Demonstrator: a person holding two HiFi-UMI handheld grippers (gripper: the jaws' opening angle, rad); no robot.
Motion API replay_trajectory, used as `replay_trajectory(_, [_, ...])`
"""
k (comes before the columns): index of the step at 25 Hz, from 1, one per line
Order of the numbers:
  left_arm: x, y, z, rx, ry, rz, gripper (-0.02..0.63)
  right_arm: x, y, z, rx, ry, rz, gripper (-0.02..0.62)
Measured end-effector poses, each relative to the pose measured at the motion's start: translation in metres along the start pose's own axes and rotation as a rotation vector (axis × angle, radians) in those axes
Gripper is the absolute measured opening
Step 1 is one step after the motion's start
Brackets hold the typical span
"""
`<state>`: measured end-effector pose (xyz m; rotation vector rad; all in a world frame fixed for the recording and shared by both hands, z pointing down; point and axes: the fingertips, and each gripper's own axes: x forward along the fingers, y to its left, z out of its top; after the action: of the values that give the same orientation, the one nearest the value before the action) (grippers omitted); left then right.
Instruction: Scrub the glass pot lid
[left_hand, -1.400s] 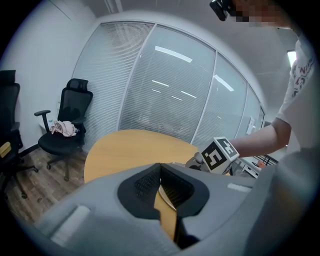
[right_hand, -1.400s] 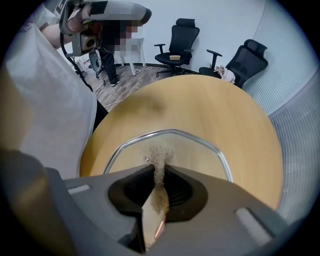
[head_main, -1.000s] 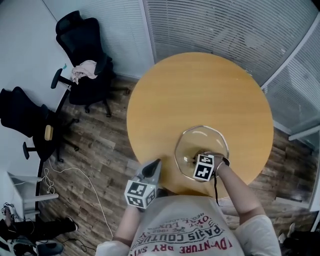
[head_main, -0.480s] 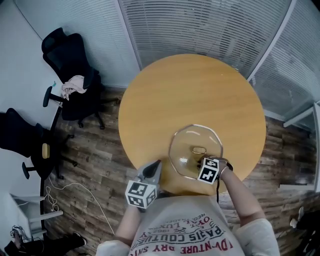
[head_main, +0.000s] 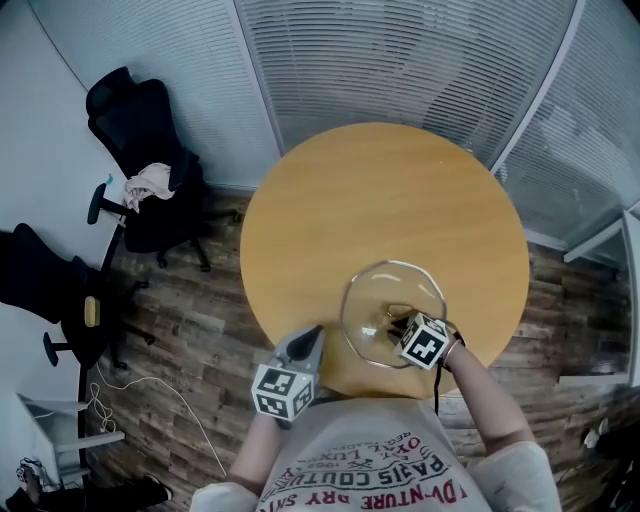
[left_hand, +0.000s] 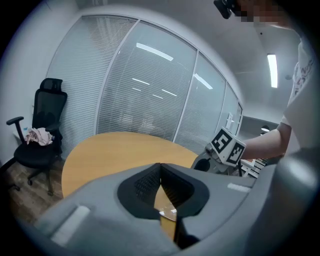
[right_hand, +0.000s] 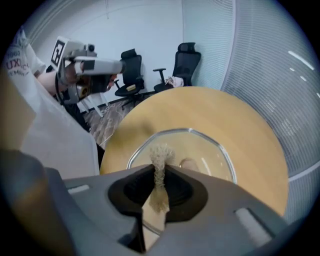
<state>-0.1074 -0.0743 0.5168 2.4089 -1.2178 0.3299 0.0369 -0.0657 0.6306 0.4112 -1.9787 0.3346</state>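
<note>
My right tongs (right_hand: 159, 172) pinch a tan fibrous scrub pad (right_hand: 160, 156) above the clear round glass pot lid (head_main: 385, 292). The lid lies flat by the near edge of the round wooden counter (head_main: 380, 190), right of centre. My left tongs (left_hand: 160, 169), pressed together and empty, hang just off that edge.

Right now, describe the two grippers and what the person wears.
Both the left gripper and right gripper are grey shells with black ribbed linings, each carrying a white cube with black square markers. A dark cord hangs by the right wrist. The T-shirt is white, short-sleeved, red-lettered.
</note>
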Motion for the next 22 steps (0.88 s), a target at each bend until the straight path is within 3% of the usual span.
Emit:
replay_trajectory(3, [-0.005, 0.008, 0.001, -0.007, 0.002, 0.031, 0.008, -0.008, -0.031, 0.032, 0.029, -0.070, -0.077, 0.058])
replay_trajectory(6, [-0.018, 0.017, -0.002, -0.020, 0.003, 0.065, 0.008, -0.006, -0.061, 0.047, 0.027, -0.063, -0.176, 0.058])
replay_trajectory(12, [-0.031, 0.038, -0.005, -0.060, -0.001, 0.158, 0.008, 0.021, -0.133, 0.029, 0.068, 0.006, -0.280, 0.058])
replay_trajectory(17, [-0.036, 0.049, -0.009, -0.086, 0.003, 0.221, 0.008, 0.043, -0.164, 0.001, 0.131, 0.088, -0.296, 0.058])
replay_trajectory(22, [-0.030, 0.048, -0.019, -0.106, 0.024, 0.250, 0.008, 0.052, -0.181, -0.010, 0.206, 0.101, -0.301, 0.058])
